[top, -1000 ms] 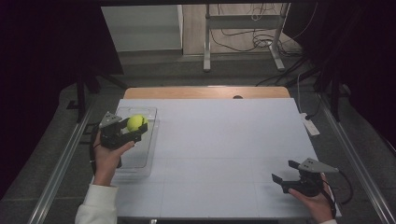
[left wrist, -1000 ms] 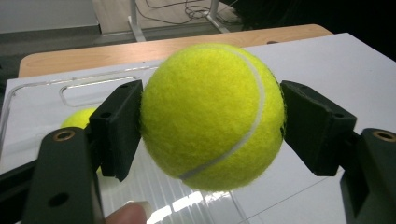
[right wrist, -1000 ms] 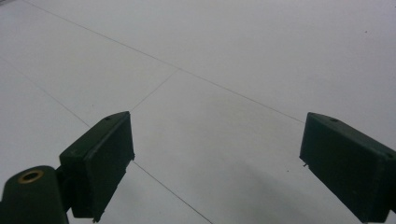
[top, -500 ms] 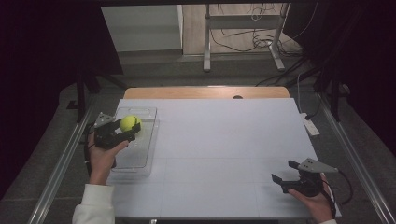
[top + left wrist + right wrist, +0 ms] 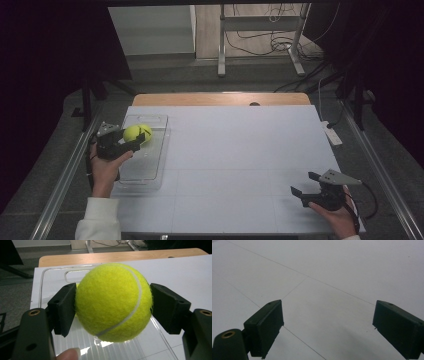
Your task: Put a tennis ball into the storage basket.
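Tennis ball (image 5: 113, 302) sits squeezed between the two black jaws of the left gripper (image 5: 131, 138), held up over the far end of a clear plastic tray (image 5: 150, 172) that lies along the left side of the white table (image 5: 240, 150). From the left gripper view the pads press on opposite sides of the ball near its widest part, and the ribbed floor of the tray shows below it, so the ball looks lifted, not resting. The right gripper (image 5: 307, 185) lies low over bare tabletop near the front right corner, well apart from the tray, its jaws spread wide with nothing between them. What worries me is the shape of the thing: a round, fuzzy ball gripped on two small flat pads can squirt out if the squeeze slackens or the hand tips. If it is let go from this height, I would expect it to bounce on the hard plastic, hop the low rim, and roll off across the table.
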`<state>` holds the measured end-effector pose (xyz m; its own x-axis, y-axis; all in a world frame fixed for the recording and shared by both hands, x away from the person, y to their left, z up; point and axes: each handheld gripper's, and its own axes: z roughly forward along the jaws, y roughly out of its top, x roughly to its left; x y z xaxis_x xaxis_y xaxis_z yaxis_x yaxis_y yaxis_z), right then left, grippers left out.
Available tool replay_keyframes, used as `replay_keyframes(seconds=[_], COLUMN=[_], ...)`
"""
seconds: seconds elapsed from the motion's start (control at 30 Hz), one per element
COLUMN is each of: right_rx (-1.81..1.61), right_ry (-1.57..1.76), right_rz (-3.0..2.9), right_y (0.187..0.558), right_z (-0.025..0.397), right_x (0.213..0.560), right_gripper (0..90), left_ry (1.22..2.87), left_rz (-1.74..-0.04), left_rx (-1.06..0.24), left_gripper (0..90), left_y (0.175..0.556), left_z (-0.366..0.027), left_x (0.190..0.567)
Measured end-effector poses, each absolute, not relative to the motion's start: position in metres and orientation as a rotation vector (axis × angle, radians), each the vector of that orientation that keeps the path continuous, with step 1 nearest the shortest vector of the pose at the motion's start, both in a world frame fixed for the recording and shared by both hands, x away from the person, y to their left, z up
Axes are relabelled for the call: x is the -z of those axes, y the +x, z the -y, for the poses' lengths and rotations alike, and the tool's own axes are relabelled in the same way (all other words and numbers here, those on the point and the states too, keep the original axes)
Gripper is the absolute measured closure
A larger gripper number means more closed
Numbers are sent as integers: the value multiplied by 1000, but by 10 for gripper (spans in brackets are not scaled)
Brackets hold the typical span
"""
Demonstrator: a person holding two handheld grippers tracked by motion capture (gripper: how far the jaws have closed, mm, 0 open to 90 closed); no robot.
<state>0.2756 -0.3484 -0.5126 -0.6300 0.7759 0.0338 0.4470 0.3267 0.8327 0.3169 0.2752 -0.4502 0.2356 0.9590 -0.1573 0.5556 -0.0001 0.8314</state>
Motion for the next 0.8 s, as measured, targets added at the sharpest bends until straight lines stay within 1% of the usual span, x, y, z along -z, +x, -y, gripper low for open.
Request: replay_keyframes(seconds=[0.27,0.8], right_rx=[-1217,-1217], right_ry=[1084,1085], right_rz=[-2226,-2226], right_y=[275,275], right_z=[348,348], right_x=[512,512], right_gripper=[96,96], left_ry=[1712,1746], left_rz=[-1467,-1519], left_rx=[-604,-577], left_gripper=[263,261], left_y=[319,324], left_z=[-277,-278], left_x=[456,464])
